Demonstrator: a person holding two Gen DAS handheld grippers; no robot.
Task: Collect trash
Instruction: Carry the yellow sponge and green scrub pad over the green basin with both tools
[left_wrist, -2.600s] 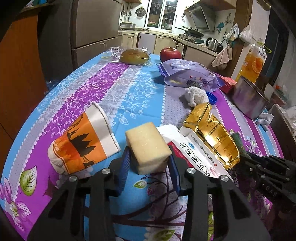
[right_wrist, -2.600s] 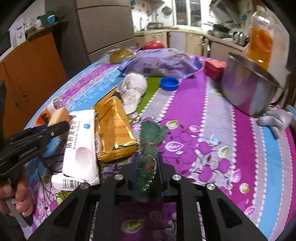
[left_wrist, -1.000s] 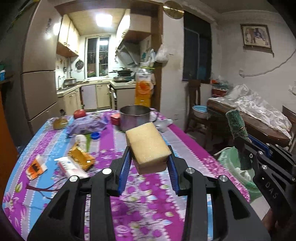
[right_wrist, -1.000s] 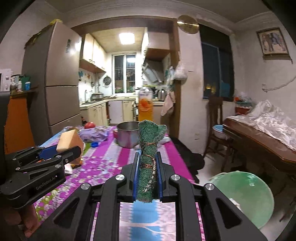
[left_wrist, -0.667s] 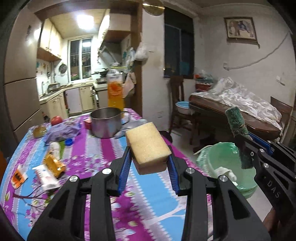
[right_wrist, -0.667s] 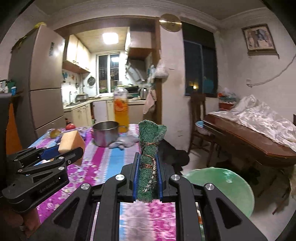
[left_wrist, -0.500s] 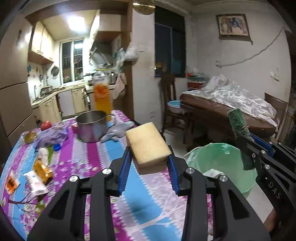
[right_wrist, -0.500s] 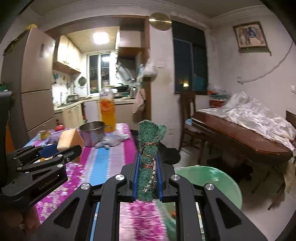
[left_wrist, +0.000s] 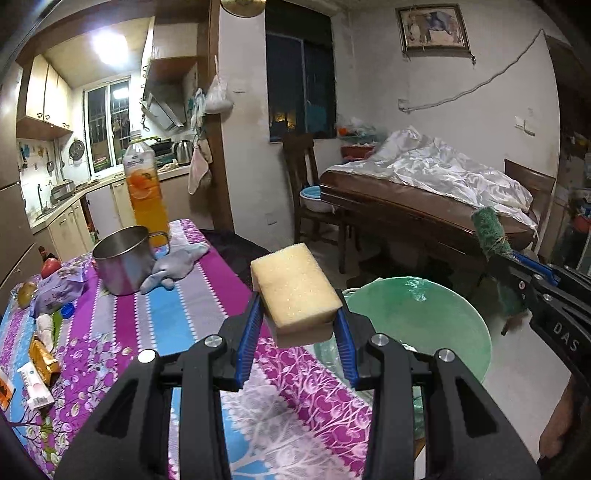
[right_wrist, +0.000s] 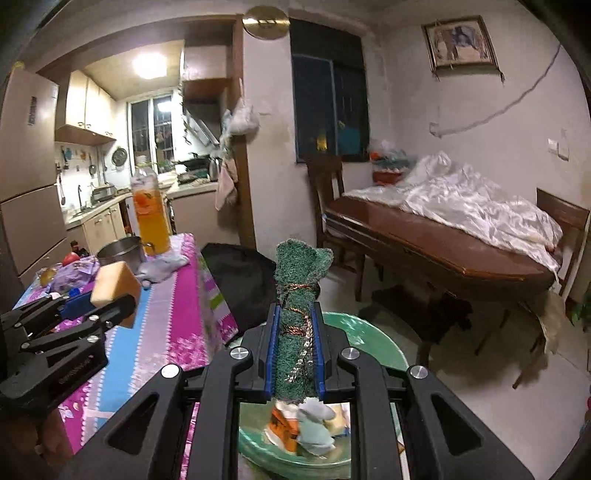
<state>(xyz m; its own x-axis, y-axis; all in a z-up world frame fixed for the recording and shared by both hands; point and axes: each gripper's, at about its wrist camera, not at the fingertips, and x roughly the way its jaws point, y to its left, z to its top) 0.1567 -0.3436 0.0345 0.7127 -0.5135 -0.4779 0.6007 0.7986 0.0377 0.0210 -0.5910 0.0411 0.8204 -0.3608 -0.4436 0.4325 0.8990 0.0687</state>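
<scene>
Our left hand-held gripper (left_wrist: 299, 343) is clamped on a yellow sponge (left_wrist: 295, 290), and our right hand-held gripper (right_wrist: 294, 354) is pinched tight on a rolled green scouring pad (right_wrist: 297, 314) bound with a bit of wire. A moment ago both were low over the bench (left_wrist: 177, 317) among the wrappers; since then we have swung them away to the bench's end, and a green bin (left_wrist: 424, 314) now sits just ahead and below. In the right wrist view, the bin (right_wrist: 362, 332) lies directly under the jaws, with scraps already inside. We judge the carry nearly done, and what remains is to let go over the opening.

The sponge lies flat between the pads, its long axis running forward and slightly left, its far end tipped up toward the room. The pad stands lengthwise along the fingers, its frayed end pointing forward past their tips, above the bin.
</scene>
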